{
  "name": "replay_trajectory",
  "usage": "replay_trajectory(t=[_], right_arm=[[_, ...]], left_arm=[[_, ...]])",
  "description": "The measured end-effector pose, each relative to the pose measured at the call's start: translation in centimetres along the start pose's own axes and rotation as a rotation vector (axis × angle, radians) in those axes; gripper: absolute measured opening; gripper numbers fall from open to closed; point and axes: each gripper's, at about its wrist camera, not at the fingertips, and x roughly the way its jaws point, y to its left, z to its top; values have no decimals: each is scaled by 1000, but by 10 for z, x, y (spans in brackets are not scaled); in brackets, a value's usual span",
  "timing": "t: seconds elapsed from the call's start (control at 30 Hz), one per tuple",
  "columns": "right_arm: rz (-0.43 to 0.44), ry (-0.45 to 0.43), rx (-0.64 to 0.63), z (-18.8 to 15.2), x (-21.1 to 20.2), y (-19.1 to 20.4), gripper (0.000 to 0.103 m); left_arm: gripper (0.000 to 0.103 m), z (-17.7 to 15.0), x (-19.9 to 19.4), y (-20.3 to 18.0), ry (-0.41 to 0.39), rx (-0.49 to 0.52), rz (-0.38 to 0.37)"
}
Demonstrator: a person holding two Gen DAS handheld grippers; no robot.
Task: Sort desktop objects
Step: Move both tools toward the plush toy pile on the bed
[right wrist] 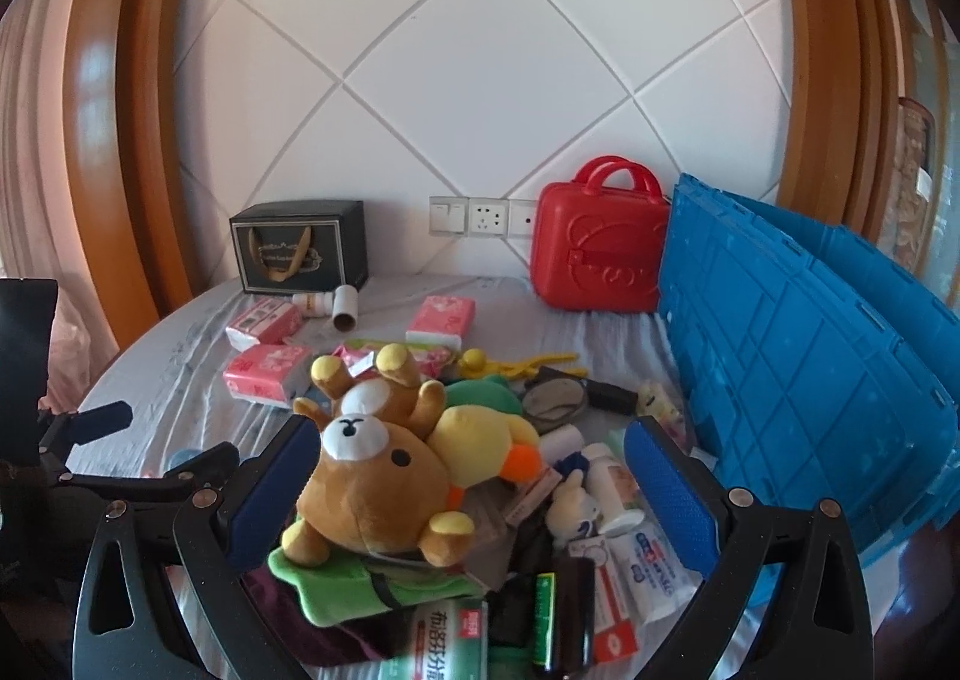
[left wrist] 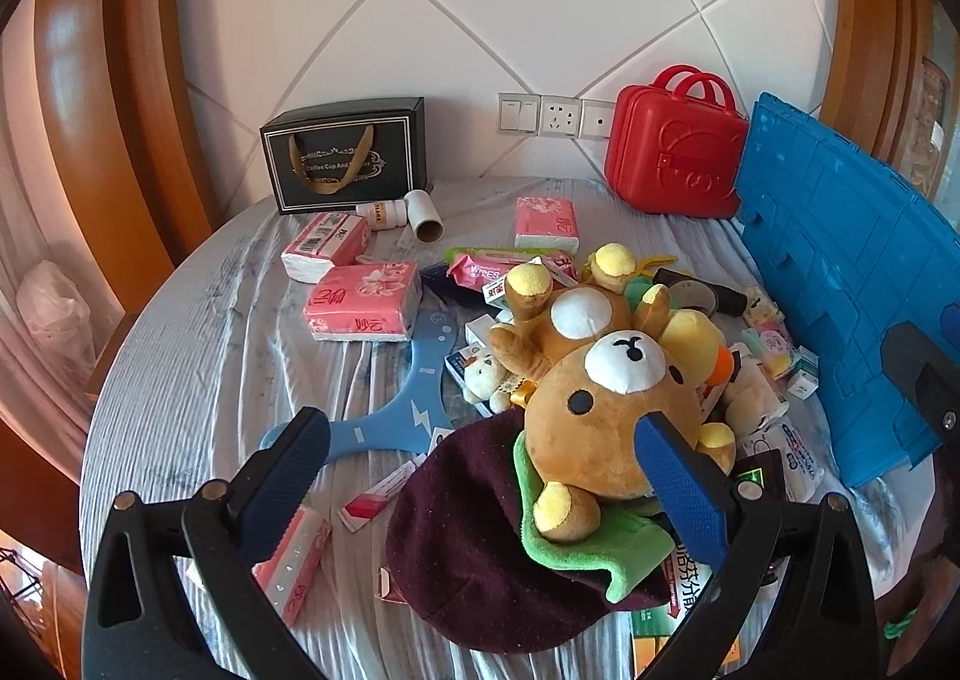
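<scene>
The teddy bear (left wrist: 606, 398) tops the heap between the wide-open, empty left hand-held gripper (left wrist: 480, 476), probably first for sorting.

Both grippers hang with jaws spread wide and nothing between the pads. Straight ahead of the left gripper (left wrist: 486, 458) the brown bear plush (left wrist: 606, 398) and maroon cloth (left wrist: 468, 536) block the way; to its left the grey bedsheet (left wrist: 198, 356) lies bare up to the pink tissue packs (left wrist: 360, 302). Ahead of the right gripper (right wrist: 474, 476) the same bear, a yellow duck plush (right wrist: 480, 440) and small boxes crowd the surface. To its right the upright blue crate (right wrist: 798, 356) walls off passage; beyond, the red case (right wrist: 600, 254) stands against the wall.
</scene>
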Motion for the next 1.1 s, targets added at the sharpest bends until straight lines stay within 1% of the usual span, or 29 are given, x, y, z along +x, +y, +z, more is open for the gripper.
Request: replay_trajectory(t=[0.13,0.23,0.4,0.47,0.63,0.73,0.9,1.0,1.1], right_arm=[[-30,12,7,-3,5,-6,103],[-55,30,16,-8,9,-18,103],[-44,33,2,-6,17,-33,103],[-31,18,-2,-1,18,-38,103],[-9,-4,-2,7,24,-46,103],[-20,-8,-6,6,29,-52,103],[-32,31,-4,-3,40,-67,103],[-29,54,-2,-11,48,-73,103],[-23,74,-10,-17,58,-74,103]], left_arm=[[103,0,11,-9,12,24,-24],[103,1,22,-19,29,27,-39],[103,4,29,-35,34,19,-36],[103,7,28,-40,26,21,-33],[103,11,28,-41,13,-5,-7],[103,8,32,-43,20,-8,-1],[103,-8,48,-49,50,-13,4],[103,-17,66,-61,94,5,4],[103,-20,84,-69,100,18,3]])
